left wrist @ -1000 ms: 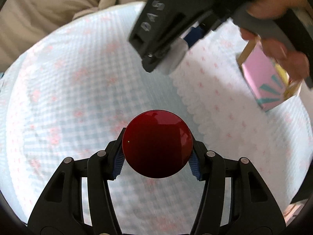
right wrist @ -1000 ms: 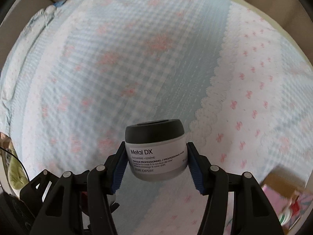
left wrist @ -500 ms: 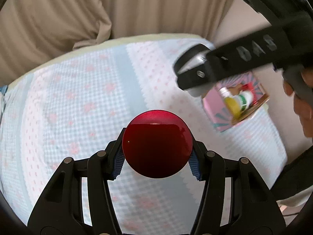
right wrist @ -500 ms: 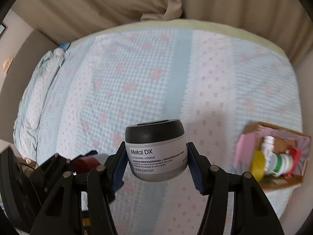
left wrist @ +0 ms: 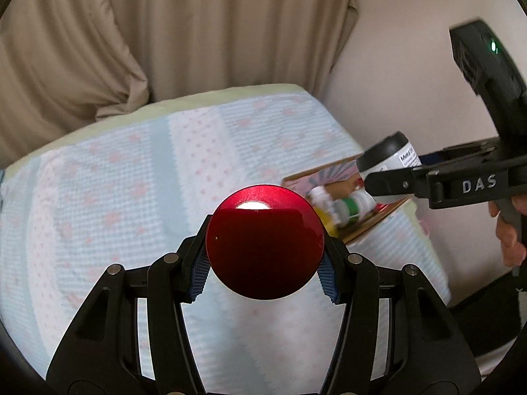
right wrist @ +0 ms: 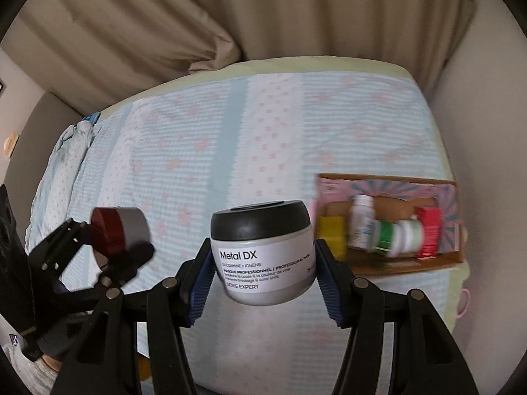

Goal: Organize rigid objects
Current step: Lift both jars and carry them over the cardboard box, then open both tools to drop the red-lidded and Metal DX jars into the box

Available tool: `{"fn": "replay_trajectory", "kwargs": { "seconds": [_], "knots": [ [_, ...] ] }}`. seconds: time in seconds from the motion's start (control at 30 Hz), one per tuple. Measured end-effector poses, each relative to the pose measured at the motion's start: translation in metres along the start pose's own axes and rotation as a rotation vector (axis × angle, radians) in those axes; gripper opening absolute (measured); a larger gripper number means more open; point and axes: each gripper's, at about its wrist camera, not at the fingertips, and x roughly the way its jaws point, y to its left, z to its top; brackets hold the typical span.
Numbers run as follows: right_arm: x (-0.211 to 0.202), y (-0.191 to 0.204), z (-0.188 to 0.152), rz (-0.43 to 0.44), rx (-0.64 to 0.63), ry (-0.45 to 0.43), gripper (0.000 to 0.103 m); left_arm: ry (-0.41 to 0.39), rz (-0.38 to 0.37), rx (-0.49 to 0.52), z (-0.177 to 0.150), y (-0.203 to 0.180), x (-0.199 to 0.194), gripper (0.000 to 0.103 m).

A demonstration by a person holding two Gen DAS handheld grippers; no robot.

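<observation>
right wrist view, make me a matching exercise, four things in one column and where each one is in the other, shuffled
Things:
1. Metal DX jar
2. red-lidded jar
3. green-banded bottle
4. pillow

Places:
A. lying in the cardboard box
B. at the far left edge of the bed
C. clamped in the right claw
D. clamped in the left claw

Pairs: 1-C, 2-D, 3-A, 4-B
</observation>
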Motion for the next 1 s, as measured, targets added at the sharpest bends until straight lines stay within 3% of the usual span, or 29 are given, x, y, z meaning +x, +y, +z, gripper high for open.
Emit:
{"fn": "replay_trajectory", "kwargs": {
  "seconds": [0.27,0.53,0.8,1.0],
  "knots": [
    [-0.005,-0.112,0.005,-0.041,0.027,0.023,0.054,0.056,-0.011,-0.015,0.029,-0.076,0.062,0.051],
    [0.038,-0.203,0.02,-0.044,0.028,0.091,0.054,0.14,0.005,-0.045,0.052,-0.118,0.151,0.051],
    [0.099,-0.257,0.025,-0.018,0.004,0.163,0.054,0.249,0.002,-0.005,0.065,-0.142,0.252,0.051],
    [0.133,-0.282,0.038,0.035,0.01,0.166,0.054,0.31,-0.017,0.036,0.061,-0.158,0.315,0.051]
  ]
}}
